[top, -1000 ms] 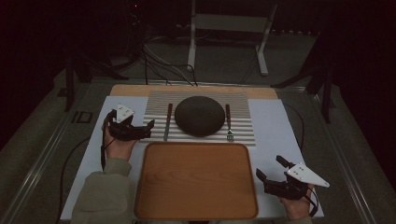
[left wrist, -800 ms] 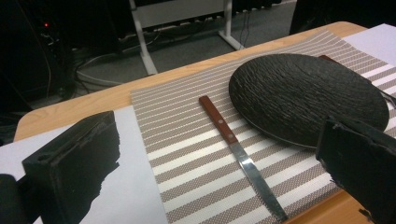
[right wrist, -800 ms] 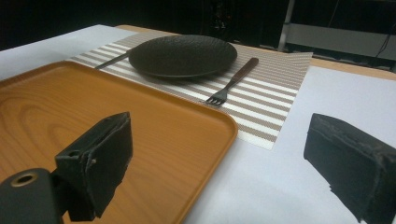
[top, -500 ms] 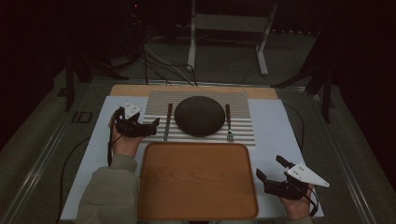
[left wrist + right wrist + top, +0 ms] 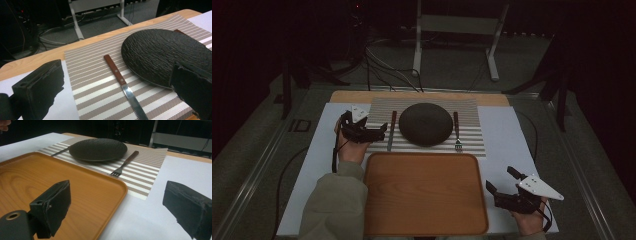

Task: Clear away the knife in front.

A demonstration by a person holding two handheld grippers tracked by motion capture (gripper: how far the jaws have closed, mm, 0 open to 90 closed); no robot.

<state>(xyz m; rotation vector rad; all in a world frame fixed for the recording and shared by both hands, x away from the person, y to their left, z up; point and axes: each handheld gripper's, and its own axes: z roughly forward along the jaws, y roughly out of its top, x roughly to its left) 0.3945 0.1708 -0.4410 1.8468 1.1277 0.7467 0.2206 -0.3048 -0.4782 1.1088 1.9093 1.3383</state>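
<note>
A dark round plate (image 5: 425, 124) sits mid-way on a striped placemat (image 5: 472, 142). A wooden-handled knife (image 5: 390, 131) lies to the plate's left and a fork (image 5: 457, 131) to its right. My left gripper (image 5: 381, 132) is open, its jaws standing to either side of the knife (image 5: 122, 83) just above the mat, with the plate (image 5: 162, 53) close by its right jaw. An empty wooden tray (image 5: 424, 192) lies in front of the mat. My right gripper (image 5: 501, 179) is open and holds nothing, just off the tray's right edge (image 5: 117, 182), facing the fork (image 5: 125, 163) and plate (image 5: 98, 149).
A white sheet (image 5: 507, 130) covers the table, with a bare wooden strip (image 5: 357, 96) along its far edge. Beyond the table, cables (image 5: 382, 60) trail over the floor around a white stand (image 5: 417, 45). A cable runs from the left gripper down the table's left side.
My left gripper has moved a little right and away from the person, closer to the knife. The right gripper has stayed put.
</note>
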